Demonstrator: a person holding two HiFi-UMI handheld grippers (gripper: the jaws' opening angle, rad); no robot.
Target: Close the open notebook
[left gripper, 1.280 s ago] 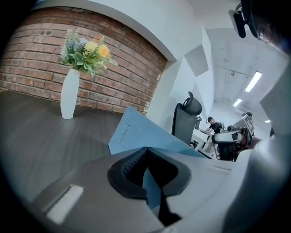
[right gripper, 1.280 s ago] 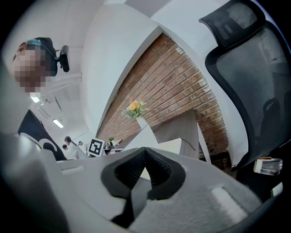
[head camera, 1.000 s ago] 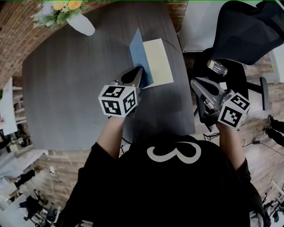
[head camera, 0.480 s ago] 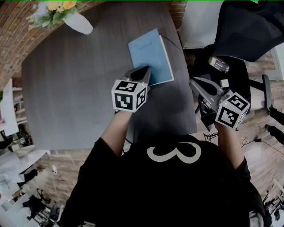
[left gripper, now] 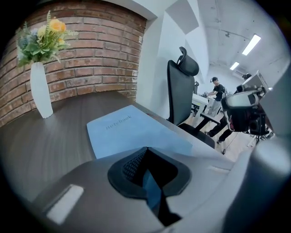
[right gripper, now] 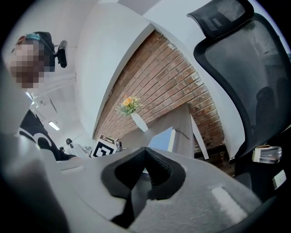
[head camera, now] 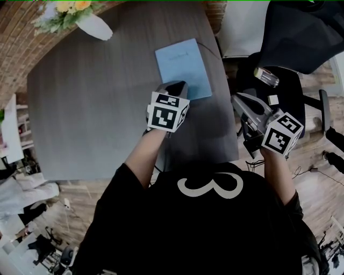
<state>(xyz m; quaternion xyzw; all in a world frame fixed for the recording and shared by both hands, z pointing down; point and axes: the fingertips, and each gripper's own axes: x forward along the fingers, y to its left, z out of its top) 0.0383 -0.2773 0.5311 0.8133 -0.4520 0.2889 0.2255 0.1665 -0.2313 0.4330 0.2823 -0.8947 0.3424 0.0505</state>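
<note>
Over the last second the notebook (head camera: 184, 68) has gone from lying open, its blue cover raised on edge, to closed and flat, and the left gripper (head camera: 179, 83) has moved to the right along the notebook's near edge. The notebook now lies with its light blue cover up, towards the far right part of the dark grey surface (head camera: 97, 107), its long right side close to that surface's right edge. In the head view the left gripper's tips sit over the near edge of the cover; whether they touch it cannot be told. In the left gripper view its jaws (left gripper: 144, 149) are together at the tips with nothing held between them, and the notebook (left gripper: 132, 129) lies just ahead of them. The right gripper (head camera: 236, 98) hangs off the right edge of the surface, well apart from the notebook, and in its own view its jaws (right gripper: 145, 149) are likewise together and empty. A white vase (head camera: 95, 27) with yellow flowers (head camera: 70, 8) stands at the far left corner by the brick wall, and a black mesh chair (head camera: 301, 32) stands beyond the right edge.
</note>
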